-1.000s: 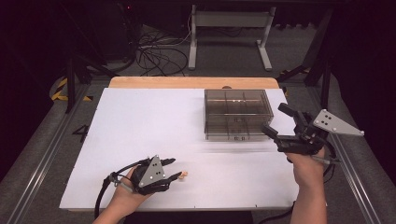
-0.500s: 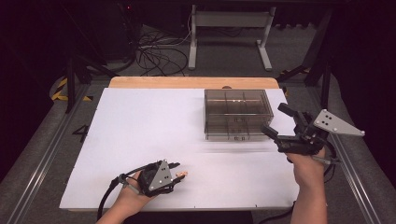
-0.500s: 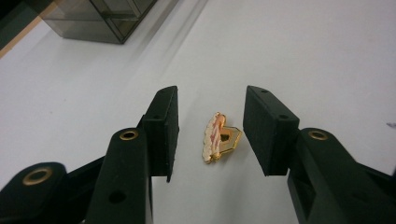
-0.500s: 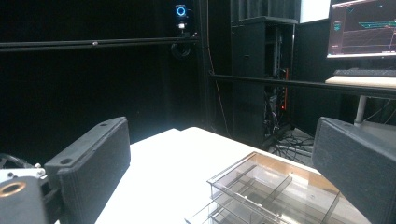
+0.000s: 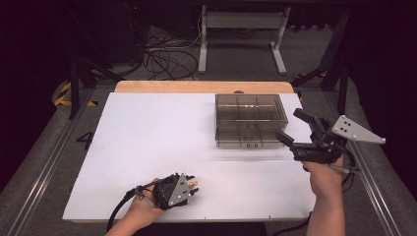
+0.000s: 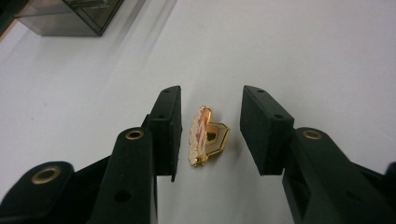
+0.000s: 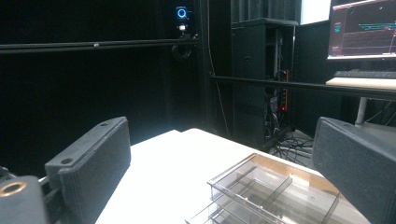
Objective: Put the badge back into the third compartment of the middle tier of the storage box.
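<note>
1. The left tongs (image 6: 210, 133) sit low over the white counter (image 5: 147, 147), their two black jaws apart; the jaws have just been closing in, and neither foam-faced pad touches anything yet.
2. Between those jaws a small gold brooch (image 6: 205, 136) stands on its edge on the counter. It has a scalloped, pale pink oval face rimmed in shiny gold metal, with an angular gold clasp behind it. It is nearer the jaw on the left of the left gripper view, with a clear gap on both sides.
3. In the high view the left tongs (image 5: 189, 186) lie near the front edge of the counter, the grey three-cornered plate on top and a black cable trailing back past the left hand (image 5: 142, 209); the brooch (image 5: 194, 183) shows as a small pinkish spot at their tip.
4. The right tongs (image 5: 290, 125) are held above the counter's right edge by the right hand (image 5: 324, 174), jaws wide apart and holding nothing; their pads are matte, blocky and dark.
5. Just beside the right tongs sits a smoky clear plastic organiser box (image 5: 248, 120), rectangular, split by thin walls into compartments.
6. The counter is smooth and matte white, with a pale wooden strip (image 5: 204, 87) along its far edge.
</note>
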Demonstrator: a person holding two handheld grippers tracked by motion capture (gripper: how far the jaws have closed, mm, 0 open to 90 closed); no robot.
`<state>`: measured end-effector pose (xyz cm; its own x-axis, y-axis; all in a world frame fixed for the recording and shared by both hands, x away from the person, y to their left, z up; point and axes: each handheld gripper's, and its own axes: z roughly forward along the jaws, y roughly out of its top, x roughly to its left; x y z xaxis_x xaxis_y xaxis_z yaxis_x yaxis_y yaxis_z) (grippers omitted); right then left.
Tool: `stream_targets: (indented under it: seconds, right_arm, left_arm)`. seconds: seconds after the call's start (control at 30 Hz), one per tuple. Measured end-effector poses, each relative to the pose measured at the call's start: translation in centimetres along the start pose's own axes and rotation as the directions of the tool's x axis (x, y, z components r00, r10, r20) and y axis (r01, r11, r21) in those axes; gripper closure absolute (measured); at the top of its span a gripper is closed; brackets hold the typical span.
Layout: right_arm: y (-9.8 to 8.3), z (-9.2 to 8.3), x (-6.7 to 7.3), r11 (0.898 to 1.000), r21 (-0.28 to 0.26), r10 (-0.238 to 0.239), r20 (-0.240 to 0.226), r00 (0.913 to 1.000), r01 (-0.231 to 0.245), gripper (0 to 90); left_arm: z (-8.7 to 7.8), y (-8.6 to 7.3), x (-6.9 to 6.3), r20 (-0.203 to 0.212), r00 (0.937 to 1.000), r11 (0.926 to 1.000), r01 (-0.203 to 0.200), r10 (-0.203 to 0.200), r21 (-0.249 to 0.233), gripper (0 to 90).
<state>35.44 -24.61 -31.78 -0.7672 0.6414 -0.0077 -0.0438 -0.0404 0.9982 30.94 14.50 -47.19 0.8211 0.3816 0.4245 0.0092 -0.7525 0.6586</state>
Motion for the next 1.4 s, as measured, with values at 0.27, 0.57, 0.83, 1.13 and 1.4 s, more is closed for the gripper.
stream_targets:
  seconds: [0.27, 0.57, 0.83, 1.13, 1.4]
  right_arm:
    - [0.0, 0.1, 0.0, 1.000, 0.002, -0.003, -0.003, 1.0000, 0.003, 5.4]
    - [0.0, 0.1, 0.0, 1.000, 0.002, 0.000, -0.005, 1.0000, 0.000, 5.5]
    - [0.0, 0.1, 0.0, 1.000, 0.003, -0.002, -0.006, 1.0000, 0.002, 5.6]
    - [0.0, 0.0, 0.0, 1.000, 0.001, 0.000, -0.006, 1.0000, 0.000, 5.7]
    - [0.0, -0.1, 0.0, 1.000, -0.002, -0.001, -0.003, 1.0000, 0.001, 5.8]
  left_arm:
    - [0.7, -0.2, 0.1, -0.012, 0.9995, 0.9990, -0.029, 0.030, 0.035, 61.3]
    - [1.1, -0.5, 0.6, 0.026, 0.9996, 0.9988, 0.006, -0.007, 0.048, 66.7]
    - [1.1, -0.4, 1.0, 0.038, 0.9990, 0.9979, 0.022, -0.024, 0.061, 74.5]
    - [0.6, -0.4, 1.4, 0.041, 0.9977, 0.9978, 0.053, -0.055, 0.040, 81.7]
    - [0.2, -0.7, 2.1, 0.045, 0.9954, 0.9963, 0.084, -0.085, 0.019, 82.8]
